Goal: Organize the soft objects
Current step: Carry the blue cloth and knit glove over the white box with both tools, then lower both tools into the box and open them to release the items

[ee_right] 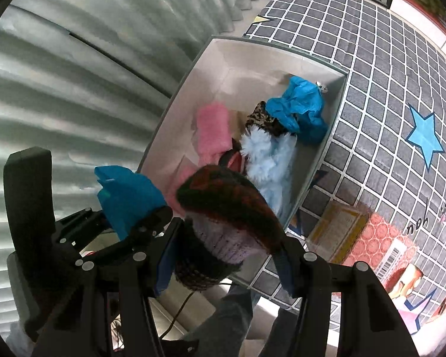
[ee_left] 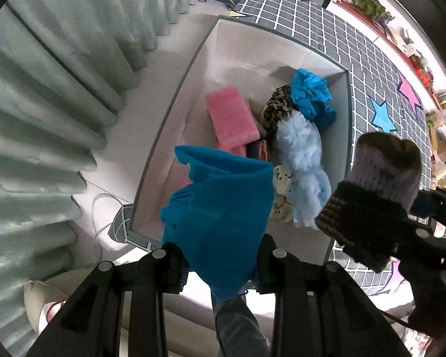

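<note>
My left gripper (ee_left: 220,264) points straight down, shut on a teal cloth (ee_left: 220,208) that hangs over the near end of the open white box (ee_left: 169,131). That same teal cloth (ee_right: 128,199) shows at the left of the right wrist view, in the left gripper (ee_right: 142,226). My right gripper (ee_right: 226,255) is shut on a knitted piece (ee_right: 229,217), lilac with dark red-brown and striped bands. In the left wrist view the knitted piece (ee_left: 380,184) hangs at the right, beside the box. Inside lie a pink towel (ee_left: 232,116), a leopard-print piece (ee_left: 278,107), a blue cloth (ee_left: 312,95) and a pale blue fluffy item (ee_left: 300,160).
The box stands on a grey grid-pattern mat (ee_right: 386,89) with blue and pink stars. Pale green curtains (ee_left: 44,104) run along the left. A cardboard packet (ee_right: 339,226) and printed pictures lie on the mat to the right. A cable (ee_left: 101,208) trails on the floor.
</note>
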The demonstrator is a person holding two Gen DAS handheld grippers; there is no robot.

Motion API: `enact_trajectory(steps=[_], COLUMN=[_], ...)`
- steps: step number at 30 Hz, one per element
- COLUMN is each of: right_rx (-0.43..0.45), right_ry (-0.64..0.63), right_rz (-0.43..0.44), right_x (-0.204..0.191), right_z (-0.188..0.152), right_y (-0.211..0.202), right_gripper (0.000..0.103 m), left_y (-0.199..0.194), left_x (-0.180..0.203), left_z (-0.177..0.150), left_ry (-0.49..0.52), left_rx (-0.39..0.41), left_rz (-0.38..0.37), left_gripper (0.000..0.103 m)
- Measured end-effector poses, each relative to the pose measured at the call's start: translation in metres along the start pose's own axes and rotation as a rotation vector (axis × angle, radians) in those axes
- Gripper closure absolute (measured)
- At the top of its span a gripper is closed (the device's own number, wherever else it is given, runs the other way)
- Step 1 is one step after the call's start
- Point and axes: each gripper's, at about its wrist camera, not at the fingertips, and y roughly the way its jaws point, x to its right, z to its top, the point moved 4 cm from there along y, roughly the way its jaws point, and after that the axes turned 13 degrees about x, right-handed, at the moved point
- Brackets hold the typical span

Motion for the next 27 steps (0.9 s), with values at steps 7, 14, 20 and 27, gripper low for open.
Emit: enact_trajectory(steps=[7,14,20,27], right_rx=[-0.008,-0.019,-0.028,-0.033], right_ry=[0.009,0.015,0.016,0.013], right_rz=[-0.007,-0.014,-0.015,-0.019], right_x=[0.005,0.008,0.009,0.009], right_z=[0.006,0.008,0.009,0.012], right_y=[0.004,0.011,0.016,0.019], right_gripper=[0.045,0.045,0.045,0.045], left_y=[0.008,0.015,0.019,0.024], left_x=[0.004,0.005,0.007,0.008], left_z=[0.003,0.004,0.004,0.003], left_ry=[0.007,0.011,0.015,0.017], left_rx=[-0.016,-0.030,-0.037,-0.049], left_rz=[0.003,0.009,0.013,0.018], left_gripper=[0.068,0.068,0.068,0.068])
